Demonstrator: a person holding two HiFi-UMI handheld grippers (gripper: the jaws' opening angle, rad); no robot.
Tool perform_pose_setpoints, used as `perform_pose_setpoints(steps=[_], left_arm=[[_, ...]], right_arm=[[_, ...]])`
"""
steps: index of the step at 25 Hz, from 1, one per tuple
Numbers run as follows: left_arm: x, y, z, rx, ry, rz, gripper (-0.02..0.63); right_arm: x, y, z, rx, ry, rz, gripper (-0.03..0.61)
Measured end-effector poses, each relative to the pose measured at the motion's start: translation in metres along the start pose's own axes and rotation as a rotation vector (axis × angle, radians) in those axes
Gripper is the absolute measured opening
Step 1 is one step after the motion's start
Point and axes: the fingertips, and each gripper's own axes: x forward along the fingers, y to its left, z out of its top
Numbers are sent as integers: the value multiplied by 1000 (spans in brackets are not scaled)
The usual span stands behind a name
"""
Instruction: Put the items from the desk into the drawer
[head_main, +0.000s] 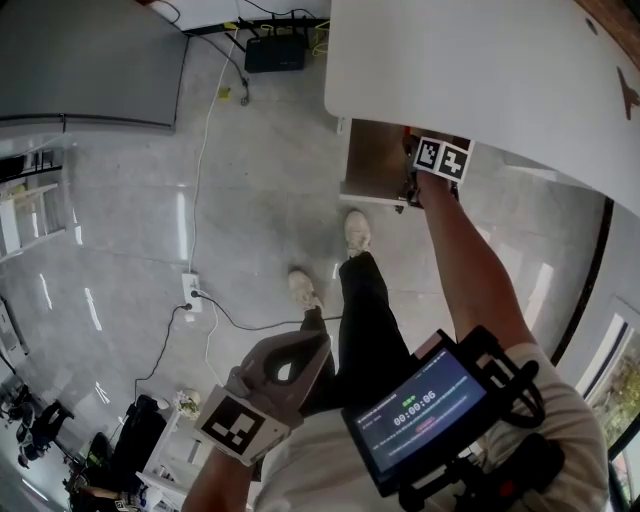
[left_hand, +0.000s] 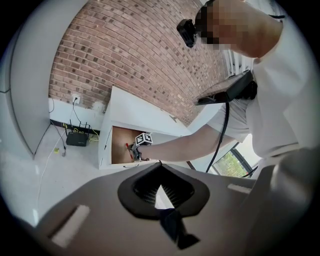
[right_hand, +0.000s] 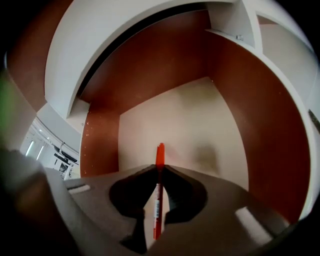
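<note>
My right gripper (right_hand: 159, 169) is shut on a red pen (right_hand: 159, 156) whose red cap pokes out past the jaw tips. It is held inside the open drawer (right_hand: 180, 125), over its pale bottom and between its brown walls. In the head view the right gripper (head_main: 420, 185) reaches into the drawer (head_main: 375, 160) under the white desk (head_main: 470, 70). My left gripper (left_hand: 160, 167) is shut with nothing in it, held low beside the person's body; it also shows in the head view (head_main: 290, 365). From there the drawer (left_hand: 122, 145) is visible at a distance.
A black router (head_main: 275, 50) and cables lie on the grey floor by the wall. A power strip (head_main: 190, 290) with a cord sits on the floor left of the person's shoes. A grey cabinet (head_main: 90, 60) stands at the upper left. A brick wall (left_hand: 135, 55) rises behind the desk.
</note>
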Motion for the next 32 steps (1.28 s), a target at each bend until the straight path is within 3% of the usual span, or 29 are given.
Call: perform_pose_setpoints(steps=[5, 17, 32], left_arm=[[6, 1, -10, -8, 14, 3, 8], [5, 11, -20, -43, 18, 14, 8], [-1, 0, -7, -1, -2, -32, 8]], right_arm=[[15, -1, -4, 23, 40, 16, 48], [22, -3, -16, -120, 141, 0, 49], [-8, 11, -17, -153, 164, 5, 52]])
